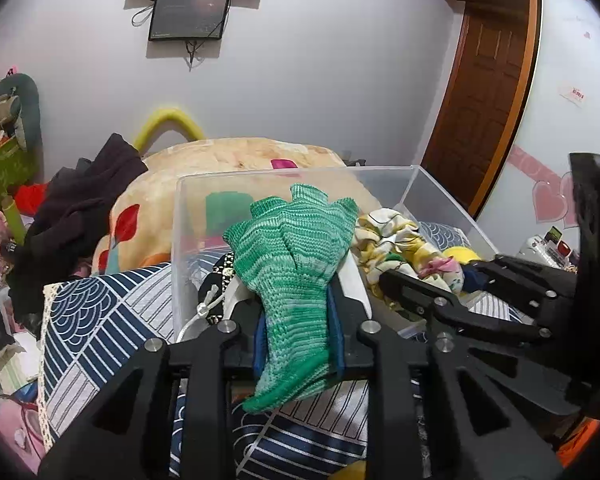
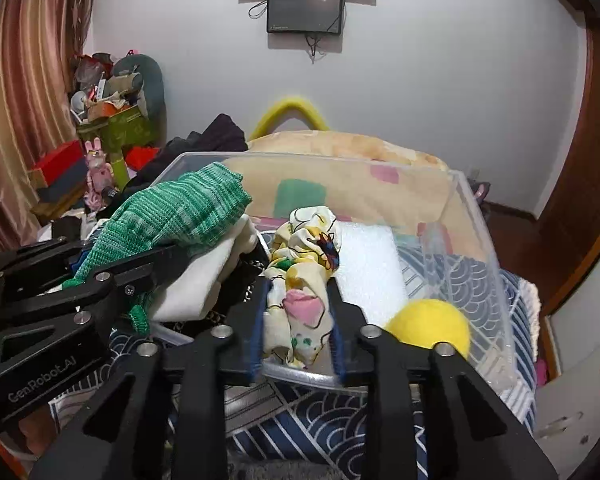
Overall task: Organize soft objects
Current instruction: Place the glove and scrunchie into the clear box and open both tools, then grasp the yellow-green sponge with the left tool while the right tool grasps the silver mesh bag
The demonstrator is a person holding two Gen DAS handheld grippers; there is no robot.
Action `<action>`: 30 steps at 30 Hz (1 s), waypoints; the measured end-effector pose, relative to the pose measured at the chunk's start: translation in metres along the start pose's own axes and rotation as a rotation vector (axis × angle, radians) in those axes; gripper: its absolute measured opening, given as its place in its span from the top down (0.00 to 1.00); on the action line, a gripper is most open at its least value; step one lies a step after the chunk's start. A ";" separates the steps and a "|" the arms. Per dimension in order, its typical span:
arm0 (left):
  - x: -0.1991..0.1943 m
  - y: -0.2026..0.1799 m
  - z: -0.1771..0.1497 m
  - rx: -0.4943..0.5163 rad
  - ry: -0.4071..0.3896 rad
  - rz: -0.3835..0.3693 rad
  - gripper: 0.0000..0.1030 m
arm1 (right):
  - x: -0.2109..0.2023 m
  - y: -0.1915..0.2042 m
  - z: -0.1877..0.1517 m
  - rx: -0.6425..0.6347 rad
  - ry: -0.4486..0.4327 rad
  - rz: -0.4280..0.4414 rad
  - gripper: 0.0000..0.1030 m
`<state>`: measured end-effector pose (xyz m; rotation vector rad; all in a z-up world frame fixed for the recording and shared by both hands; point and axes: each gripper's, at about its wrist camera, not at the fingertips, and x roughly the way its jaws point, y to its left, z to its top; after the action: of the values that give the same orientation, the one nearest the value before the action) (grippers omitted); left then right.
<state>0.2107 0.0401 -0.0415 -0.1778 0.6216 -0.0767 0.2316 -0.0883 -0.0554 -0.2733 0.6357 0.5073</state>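
My left gripper (image 1: 296,300) is shut on a green knitted glove (image 1: 294,256) and holds it over the near edge of a clear plastic bin (image 1: 452,196). The glove also shows in the right wrist view (image 2: 180,212). My right gripper (image 2: 298,280) is shut on a yellow floral scrunchie (image 2: 304,264) above the bin's (image 2: 496,280) near rim. The scrunchie shows in the left wrist view (image 1: 400,240) too. Inside the bin lie a yellow ball (image 2: 430,326), a white foam pad (image 2: 370,260) and white cloth (image 2: 204,276).
The bin stands on a bed with a blue-and-white patterned cover (image 1: 96,320). Behind it are a peach blanket (image 1: 236,156), dark clothes (image 1: 76,208) and a yellow hoop (image 2: 288,114). Clutter is stacked at the left (image 2: 108,120). A wooden door (image 1: 484,92) is at the right.
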 end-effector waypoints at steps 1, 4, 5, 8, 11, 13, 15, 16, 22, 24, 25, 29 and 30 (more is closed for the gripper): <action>-0.001 -0.001 -0.001 0.004 -0.001 0.004 0.68 | -0.003 0.001 0.000 -0.007 -0.008 -0.007 0.66; -0.005 -0.003 -0.002 0.018 -0.001 0.010 0.57 | -0.013 -0.001 -0.002 -0.015 -0.040 -0.021 0.60; -0.008 -0.004 -0.003 0.023 -0.004 0.011 0.52 | -0.015 -0.003 -0.002 -0.014 -0.045 -0.021 0.59; -0.018 -0.004 -0.004 0.018 -0.021 0.010 0.41 | -0.024 -0.009 -0.004 -0.001 -0.065 -0.019 0.52; -0.031 -0.005 -0.005 0.021 -0.045 0.003 0.37 | -0.036 -0.013 -0.006 0.011 -0.095 -0.011 0.42; -0.040 -0.008 -0.005 0.037 -0.061 0.013 0.33 | -0.046 -0.015 -0.008 0.013 -0.120 -0.004 0.39; -0.050 -0.012 -0.006 0.056 -0.081 0.023 0.24 | -0.053 -0.013 -0.010 0.007 -0.138 -0.008 0.36; -0.055 -0.014 -0.006 0.063 -0.091 0.024 0.20 | -0.058 -0.012 -0.011 0.005 -0.151 -0.011 0.35; -0.083 -0.022 -0.017 0.084 -0.153 0.036 0.05 | -0.076 -0.012 -0.021 0.005 -0.188 0.006 0.28; -0.088 -0.026 -0.023 0.096 -0.153 0.036 0.04 | -0.080 -0.012 -0.028 0.008 -0.190 0.013 0.28; -0.090 -0.027 -0.026 0.101 -0.150 0.035 0.03 | -0.080 -0.013 -0.032 0.008 -0.186 0.015 0.27; -0.089 -0.032 -0.042 0.115 -0.126 0.036 0.03 | -0.079 -0.011 -0.046 0.010 -0.161 0.019 0.27; -0.087 -0.032 -0.047 0.111 -0.111 0.032 0.03 | -0.077 -0.009 -0.050 0.011 -0.150 0.023 0.27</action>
<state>0.1124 0.0127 -0.0236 -0.0641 0.5081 -0.0695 0.1586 -0.1434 -0.0451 -0.2158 0.4961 0.5412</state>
